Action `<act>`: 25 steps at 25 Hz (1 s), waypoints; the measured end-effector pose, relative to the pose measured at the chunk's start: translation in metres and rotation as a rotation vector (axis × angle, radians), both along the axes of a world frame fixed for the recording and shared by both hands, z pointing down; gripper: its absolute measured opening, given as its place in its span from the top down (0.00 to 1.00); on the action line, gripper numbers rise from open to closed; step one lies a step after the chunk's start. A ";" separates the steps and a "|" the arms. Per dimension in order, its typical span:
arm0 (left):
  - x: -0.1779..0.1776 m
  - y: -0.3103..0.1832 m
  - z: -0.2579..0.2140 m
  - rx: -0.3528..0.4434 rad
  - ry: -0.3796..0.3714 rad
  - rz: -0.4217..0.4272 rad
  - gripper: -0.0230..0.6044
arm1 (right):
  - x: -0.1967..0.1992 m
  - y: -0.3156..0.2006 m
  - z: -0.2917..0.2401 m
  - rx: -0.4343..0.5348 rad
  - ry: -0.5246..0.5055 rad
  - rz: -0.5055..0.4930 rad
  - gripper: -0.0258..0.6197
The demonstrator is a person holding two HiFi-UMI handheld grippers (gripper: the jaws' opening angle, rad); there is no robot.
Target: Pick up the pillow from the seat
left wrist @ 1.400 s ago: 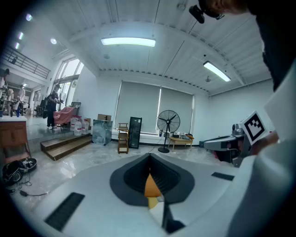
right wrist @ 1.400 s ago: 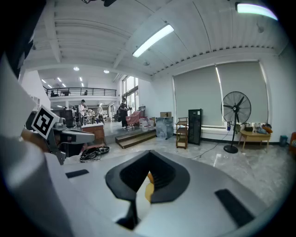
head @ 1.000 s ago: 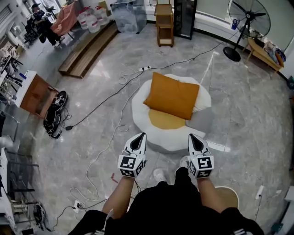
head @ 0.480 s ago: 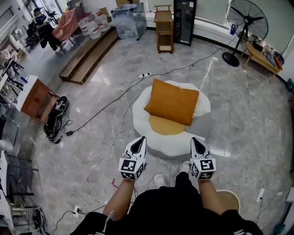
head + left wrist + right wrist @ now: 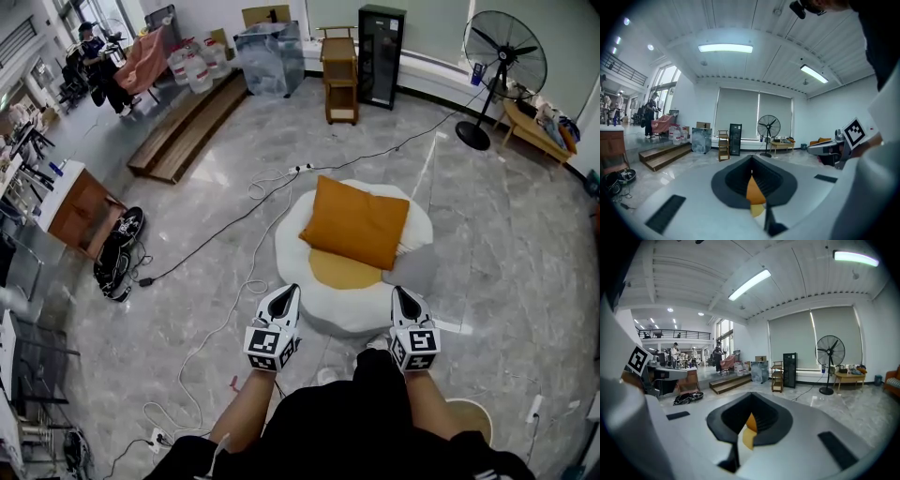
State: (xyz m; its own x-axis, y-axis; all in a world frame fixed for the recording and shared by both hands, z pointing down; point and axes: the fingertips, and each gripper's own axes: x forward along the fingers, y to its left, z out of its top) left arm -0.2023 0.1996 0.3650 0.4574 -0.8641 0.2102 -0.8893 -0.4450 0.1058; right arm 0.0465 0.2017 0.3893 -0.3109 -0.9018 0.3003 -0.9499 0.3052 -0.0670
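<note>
The grey marble floor (image 5: 216,216) fills the head view, with a low wooden platform (image 5: 187,122) lying toward 10 o'clock. Near the centre sits the seat (image 5: 352,314), a round white floor cushion shaped like a fried egg with a yellow yolk patch. The orange pillow (image 5: 354,221) lies flat on the seat's far half, toward 12 o'clock, and covers the top of the yolk. A pedestal fan (image 5: 506,54) stands at 1 o'clock, and a black cabinet (image 5: 381,56) and a small wooden trolley (image 5: 339,66) stand side by side at 12 o'clock. At 6 o'clock the person holds out the left gripper (image 5: 289,292) and the right gripper (image 5: 403,296) just short of the seat's near edge, apart from the pillow. Each has its jaws pressed together with nothing between them. A thin cable (image 5: 234,211) trails across the floor toward 9 o'clock.
</note>
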 end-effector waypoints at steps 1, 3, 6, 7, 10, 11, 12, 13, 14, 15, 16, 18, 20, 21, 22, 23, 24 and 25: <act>-0.001 -0.002 0.001 0.001 -0.001 -0.001 0.95 | -0.002 -0.003 0.000 0.002 0.000 -0.004 0.95; -0.002 -0.005 0.002 -0.003 0.001 -0.005 0.95 | -0.006 -0.007 0.000 0.005 0.001 -0.013 0.95; -0.004 -0.010 0.006 -0.015 0.002 -0.011 0.95 | -0.011 -0.014 0.001 0.003 0.004 -0.019 0.95; -0.004 -0.013 0.008 -0.019 0.001 -0.013 0.94 | -0.012 -0.017 0.002 0.001 0.005 -0.023 0.95; -0.001 -0.023 0.012 -0.026 0.002 -0.020 0.95 | -0.012 -0.028 0.006 -0.010 0.010 -0.038 0.95; 0.001 -0.028 0.014 -0.029 0.002 -0.018 0.95 | -0.012 -0.033 0.007 -0.011 0.007 -0.043 0.95; 0.003 -0.035 0.015 -0.034 -0.001 -0.015 0.95 | -0.011 -0.039 0.006 -0.012 0.004 -0.047 0.95; 0.006 -0.042 0.016 -0.039 -0.004 -0.012 0.95 | -0.010 -0.046 0.006 -0.013 0.003 -0.050 0.95; 0.009 -0.048 0.018 -0.046 -0.007 -0.009 0.95 | -0.008 -0.052 0.007 -0.016 0.002 -0.052 0.95; 0.012 -0.055 0.020 -0.053 -0.009 -0.007 0.95 | -0.005 -0.059 0.008 -0.020 0.001 -0.051 0.95; 0.015 -0.061 0.022 -0.059 -0.012 -0.004 0.94 | -0.001 -0.066 0.011 -0.025 -0.001 -0.050 0.95; 0.023 -0.074 0.028 -0.072 -0.024 0.004 0.95 | 0.008 -0.080 0.019 -0.038 -0.009 -0.044 0.95; 0.029 -0.088 0.033 -0.085 -0.036 0.010 0.95 | 0.016 -0.095 0.026 -0.052 -0.017 -0.040 0.95; 0.032 -0.096 0.035 -0.092 -0.041 0.010 0.95 | 0.019 -0.103 0.029 -0.060 -0.021 -0.040 0.95; 0.034 -0.103 0.037 -0.099 -0.047 0.009 0.94 | 0.021 -0.110 0.032 -0.069 -0.024 -0.043 0.95; 0.035 -0.112 0.040 -0.105 -0.057 0.007 0.94 | 0.022 -0.118 0.036 -0.080 -0.026 -0.051 0.95; 0.038 -0.120 0.042 -0.110 -0.067 0.005 0.94 | 0.023 -0.125 0.039 -0.090 -0.022 -0.065 0.95; 0.042 -0.129 0.045 -0.113 -0.075 0.003 0.94 | 0.023 -0.132 0.043 -0.097 -0.013 -0.083 0.95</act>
